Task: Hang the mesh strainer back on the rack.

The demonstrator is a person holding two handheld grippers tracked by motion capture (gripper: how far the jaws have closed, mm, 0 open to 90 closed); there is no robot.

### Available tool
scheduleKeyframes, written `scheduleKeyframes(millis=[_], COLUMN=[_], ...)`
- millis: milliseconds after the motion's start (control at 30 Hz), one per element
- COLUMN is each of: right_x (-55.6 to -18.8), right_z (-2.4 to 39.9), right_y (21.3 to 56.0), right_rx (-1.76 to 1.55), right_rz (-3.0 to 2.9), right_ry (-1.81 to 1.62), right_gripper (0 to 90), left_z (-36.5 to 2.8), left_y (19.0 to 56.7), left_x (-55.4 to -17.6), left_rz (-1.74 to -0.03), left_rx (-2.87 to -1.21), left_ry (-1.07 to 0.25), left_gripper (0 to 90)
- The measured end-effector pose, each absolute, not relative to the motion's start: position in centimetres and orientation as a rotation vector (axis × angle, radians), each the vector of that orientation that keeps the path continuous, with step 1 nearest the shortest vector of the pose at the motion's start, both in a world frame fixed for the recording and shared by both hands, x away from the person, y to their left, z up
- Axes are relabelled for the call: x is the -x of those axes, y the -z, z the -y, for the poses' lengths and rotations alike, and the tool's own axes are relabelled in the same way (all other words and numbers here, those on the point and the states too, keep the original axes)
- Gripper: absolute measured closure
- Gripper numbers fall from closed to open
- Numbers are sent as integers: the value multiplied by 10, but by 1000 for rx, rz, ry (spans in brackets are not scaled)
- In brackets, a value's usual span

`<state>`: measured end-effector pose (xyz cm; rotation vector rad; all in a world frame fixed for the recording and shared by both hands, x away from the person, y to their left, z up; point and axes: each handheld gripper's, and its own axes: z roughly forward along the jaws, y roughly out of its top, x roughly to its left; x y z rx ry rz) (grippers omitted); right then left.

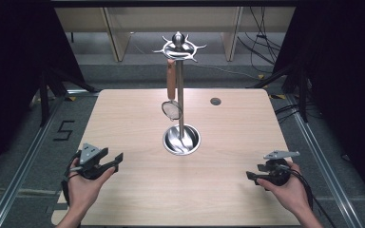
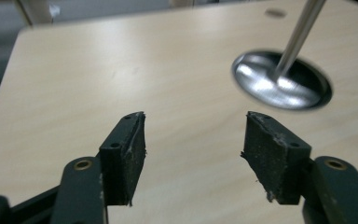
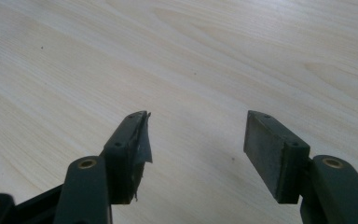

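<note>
Both black rubber-padded tongs, left (image 1: pixel 116 160) & right (image 1: pixel 251 175), gaping empty, pale woodgrain table (image 1: pixel 138 118), steel stand (image 1: pixel 180 95)

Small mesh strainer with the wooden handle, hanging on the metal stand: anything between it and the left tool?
Nothing visible. The left tool is open and empty near the table's front left; bare wood lies between it and the strainer on the stand.
</note>
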<state>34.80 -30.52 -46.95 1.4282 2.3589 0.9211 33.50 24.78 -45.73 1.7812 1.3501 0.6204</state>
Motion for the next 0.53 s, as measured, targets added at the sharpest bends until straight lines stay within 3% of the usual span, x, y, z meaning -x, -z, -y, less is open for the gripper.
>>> scheduleKeyframes(millis=[133, 333, 433, 533], right_x=[-347, -348, -353, -350], right_z=[304, 305, 310, 307], right_y=[467, 470, 472, 469], right_rx=[-1467, -1452, -1363, -1484], right_rz=[-2356, -2340, -2360, -2351], right_ry=[-914, -918, -905, -902], right_gripper=[408, 409, 419, 435], left_z=[-261, -267, -267, -260], left_y=[472, 486, 488, 489], left_x=[-334, -338, -339, -341], left_rz=[-1444, -1491, -1472, -1449], left_rx=[-1750, -1783, -1876, -1896], left_ry=[-500, -497, -485, -483], left_gripper=[353, 362, 356, 353])
